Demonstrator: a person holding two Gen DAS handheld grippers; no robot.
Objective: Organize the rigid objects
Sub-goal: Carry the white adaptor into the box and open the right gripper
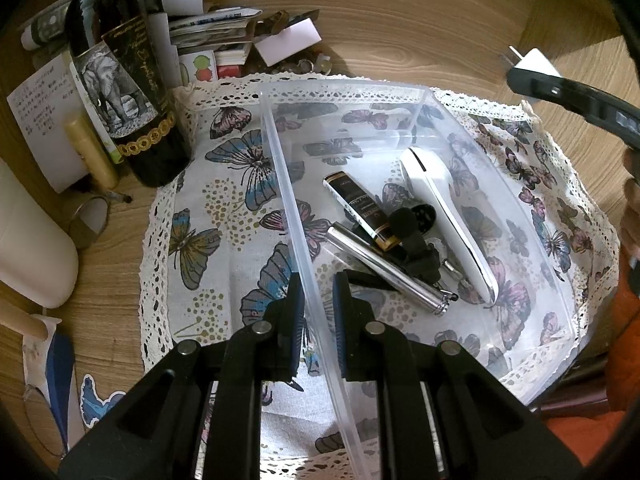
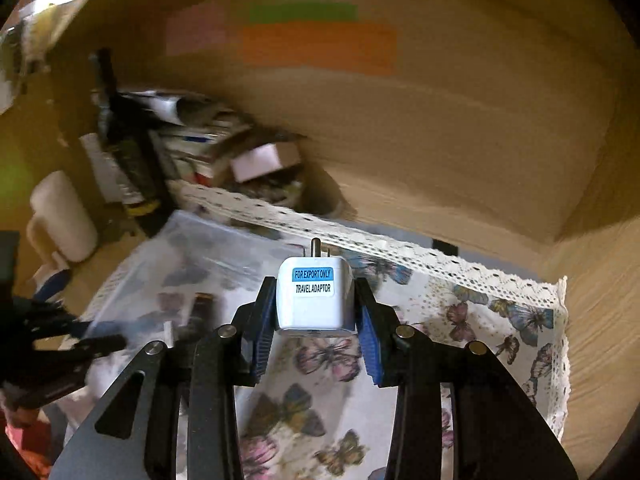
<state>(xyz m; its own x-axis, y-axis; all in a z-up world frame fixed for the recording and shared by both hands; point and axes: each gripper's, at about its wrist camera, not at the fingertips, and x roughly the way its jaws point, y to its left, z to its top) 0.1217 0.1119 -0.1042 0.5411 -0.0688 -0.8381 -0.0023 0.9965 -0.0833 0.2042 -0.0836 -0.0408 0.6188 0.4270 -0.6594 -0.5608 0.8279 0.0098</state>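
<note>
A clear plastic bin [image 1: 280, 160] sits on a butterfly-print cloth [image 1: 224, 208]. In it lie a white handheld device [image 1: 444, 216], a black and gold tube [image 1: 360, 208], a silver metal cylinder [image 1: 384, 268] and small black parts [image 1: 416, 236]. My left gripper [image 1: 316, 312] straddles the bin's left wall, its jaws close on either side of it. My right gripper [image 2: 316, 320] is shut on a white travel adaptor [image 2: 314, 300] and holds it in the air above the cloth, right of the bin [image 2: 208, 248]. The adaptor also shows in the left wrist view [image 1: 534, 64].
A dark wine bottle [image 1: 120, 80] with an elephant label stands left of the bin, with papers and boxes [image 1: 216, 36] behind it. A white jug [image 1: 32, 240] and a tape roll [image 1: 86, 220] sit at the left. Wooden walls [image 2: 440, 140] enclose the space.
</note>
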